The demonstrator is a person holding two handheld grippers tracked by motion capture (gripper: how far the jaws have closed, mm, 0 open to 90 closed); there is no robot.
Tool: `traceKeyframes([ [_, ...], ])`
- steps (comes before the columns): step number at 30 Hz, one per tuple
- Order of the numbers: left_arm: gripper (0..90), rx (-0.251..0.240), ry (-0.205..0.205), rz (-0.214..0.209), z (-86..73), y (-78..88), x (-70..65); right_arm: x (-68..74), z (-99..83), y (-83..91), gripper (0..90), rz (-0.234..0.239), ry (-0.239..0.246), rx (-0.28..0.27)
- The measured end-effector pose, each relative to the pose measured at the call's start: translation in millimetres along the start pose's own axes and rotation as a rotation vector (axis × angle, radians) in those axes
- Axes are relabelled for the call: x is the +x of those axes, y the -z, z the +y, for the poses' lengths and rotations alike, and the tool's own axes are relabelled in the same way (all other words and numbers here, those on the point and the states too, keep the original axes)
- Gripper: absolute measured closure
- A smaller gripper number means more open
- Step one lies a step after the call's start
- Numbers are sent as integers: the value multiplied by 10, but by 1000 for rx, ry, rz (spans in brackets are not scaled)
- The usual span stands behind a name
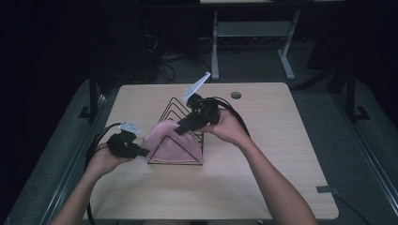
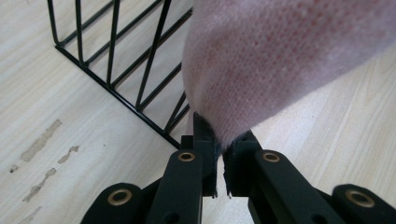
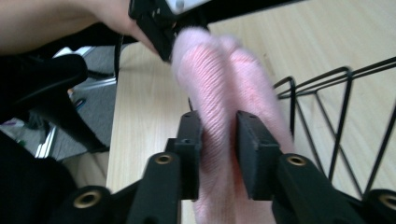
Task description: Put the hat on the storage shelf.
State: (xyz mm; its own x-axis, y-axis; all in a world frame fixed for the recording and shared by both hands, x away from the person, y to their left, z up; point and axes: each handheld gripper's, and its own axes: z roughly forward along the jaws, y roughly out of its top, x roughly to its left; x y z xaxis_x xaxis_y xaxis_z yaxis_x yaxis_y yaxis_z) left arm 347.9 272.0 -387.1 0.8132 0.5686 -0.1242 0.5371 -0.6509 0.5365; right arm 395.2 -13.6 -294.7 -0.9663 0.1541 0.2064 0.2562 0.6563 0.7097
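Note:
A pink knitted cloth [image 1: 171,145] drapes over the front of a black wire rack [image 1: 176,105] in the middle of the table. My left gripper [image 1: 143,151] is at the cloth's left edge, and in the left gripper view its jaws [image 2: 220,154] are pinched shut on a corner of the cloth [image 2: 280,56] just above the tabletop. My right gripper [image 1: 180,129] comes down onto the top of the cloth from the right. In the right gripper view a thick fold of the cloth [image 3: 219,79] is squeezed between the pads of this gripper [image 3: 218,140]. The left gripper [image 3: 159,23] holds the cloth's far end.
The light wooden table [image 1: 263,140] has a round cable hole [image 1: 236,95] at the back. The rack's wires [image 2: 116,70] stand close to the left jaws, and its loops [image 3: 336,107] lie right of the right jaws. A desk frame [image 1: 253,37] stands beyond the table.

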Motion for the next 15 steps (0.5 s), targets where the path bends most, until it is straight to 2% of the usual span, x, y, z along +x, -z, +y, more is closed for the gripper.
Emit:
traceKeyframes([
  [2,852,4,-3,2,1,-13,0,2,0,7,705,-4,4,-7],
  [4,851,14,0,9,8,-32,-4,9,-1,3,758,-5,-1,3],
  [5,851,23,-8,12,12,-40,4,0,-6,-8,774,-9,21,5],
  [7,850,36,-9,15,14,-64,13,10,-15,-28,800,-3,8,10],
  [9,850,48,-13,16,8,-86,26,5,-20,-52,808,-6,19,14],
  [10,850,48,-10,15,-1,-102,33,16,-21,-56,809,0,7,23],
  [12,851,54,7,14,-19,-129,47,30,-10,-74,805,12,25,7],
  [15,852,63,13,15,-37,-156,67,54,5,-82,795,-1,31,21],
])
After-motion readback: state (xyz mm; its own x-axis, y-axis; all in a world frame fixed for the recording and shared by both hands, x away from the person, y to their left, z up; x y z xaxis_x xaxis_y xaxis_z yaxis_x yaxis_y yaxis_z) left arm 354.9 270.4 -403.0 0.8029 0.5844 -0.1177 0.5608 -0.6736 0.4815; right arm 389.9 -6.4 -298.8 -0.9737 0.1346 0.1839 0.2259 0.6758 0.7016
